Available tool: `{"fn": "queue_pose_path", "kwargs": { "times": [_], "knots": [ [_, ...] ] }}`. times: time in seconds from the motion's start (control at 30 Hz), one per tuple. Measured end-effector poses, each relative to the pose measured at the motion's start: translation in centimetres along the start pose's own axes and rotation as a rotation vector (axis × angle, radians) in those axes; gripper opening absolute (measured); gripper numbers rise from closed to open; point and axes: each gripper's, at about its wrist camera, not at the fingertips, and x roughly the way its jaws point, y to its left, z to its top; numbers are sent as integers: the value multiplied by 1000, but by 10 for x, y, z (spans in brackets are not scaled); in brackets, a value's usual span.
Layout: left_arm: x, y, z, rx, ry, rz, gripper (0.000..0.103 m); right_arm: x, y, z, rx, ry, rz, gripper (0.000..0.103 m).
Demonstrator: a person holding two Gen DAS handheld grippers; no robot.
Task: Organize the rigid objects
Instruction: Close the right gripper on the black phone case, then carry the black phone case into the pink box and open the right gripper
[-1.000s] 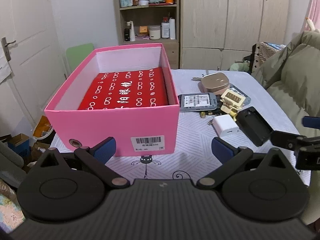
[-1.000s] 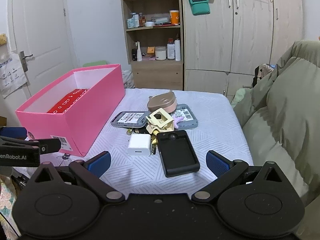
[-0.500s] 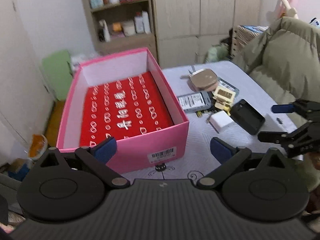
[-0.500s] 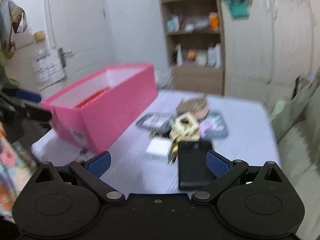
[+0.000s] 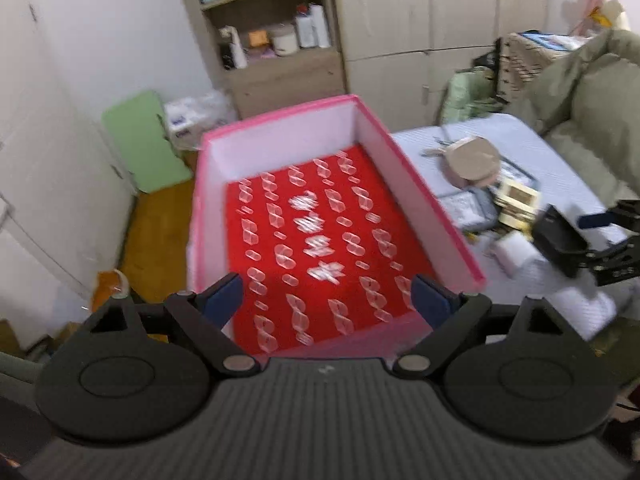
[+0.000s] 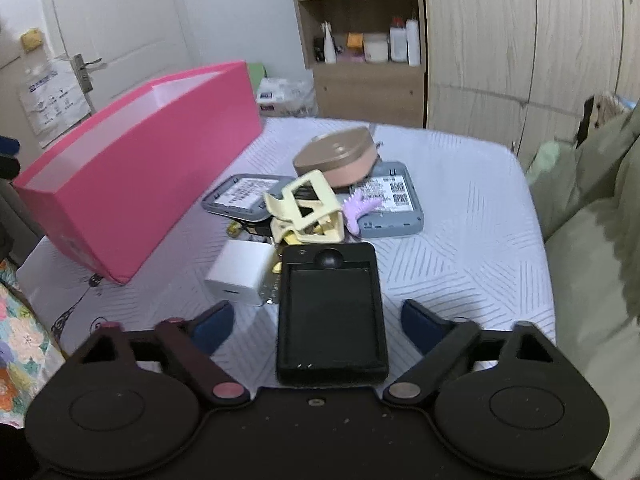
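Two claws in play, both closing, neither clamped on anything. Left claw (image 5: 327,298) hanging over the near end of the pink box (image 5: 424,196), blue fingertips (image 5: 224,298) spread wide above the red printed sheet (image 5: 320,240) lining the box floor; nothing between the jaws but that view down into the box. Right claw (image 6: 317,326) lowered over the black tray-like case (image 6: 332,312), which lies flat on the surface (image 6: 460,240) between the two blue pads (image 6: 420,326); pads apart from its sides, not pressing.

Just beyond the black case, clustered on the white patterned cover: white charger cube (image 6: 240,272) at its left corner, pale yellow hair clip (image 6: 306,210) touching its far edge, small purple comb-like clip (image 6: 360,210) beside the yellow one. Further back, two grey flat devices with printed labels, left grey device (image 6: 244,198) and right grey device (image 6: 390,200), with a round tan case (image 6: 338,158) resting partly on the right one. Something small and gold-coloured under the pile, too hidden to name.

Pink box standing to the left of the pile, open-topped, white inside walls, near the surface's left edge. From the left wrist view, right claw (image 5: 608,240) seen at far right, over the black case (image 5: 560,240). Motion blur over much of that view.

Behind: wooden shelf unit (image 6: 360,40) with bottles and jars, pale wardrobe doors (image 6: 520,40), white door (image 6: 112,20), olive-green padded bedding (image 6: 592,260) along the right.
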Motion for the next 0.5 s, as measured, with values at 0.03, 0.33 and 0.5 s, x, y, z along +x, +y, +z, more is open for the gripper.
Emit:
{"fn": "queue_pose_path", "kwargs": {
  "times": [0.03, 0.33, 0.5],
  "knots": [
    [3, 4, 5, -3, 1, 17, 91, 3, -2, 2, 5, 10, 1, 87],
    [59, 43, 27, -13, 78, 204, 87, 29, -1, 10, -44, 61, -40, 68],
    [100, 66, 26, -55, 200, 168, 58, 20, -5, 14, -8, 39, -10, 67]
  ]
}}
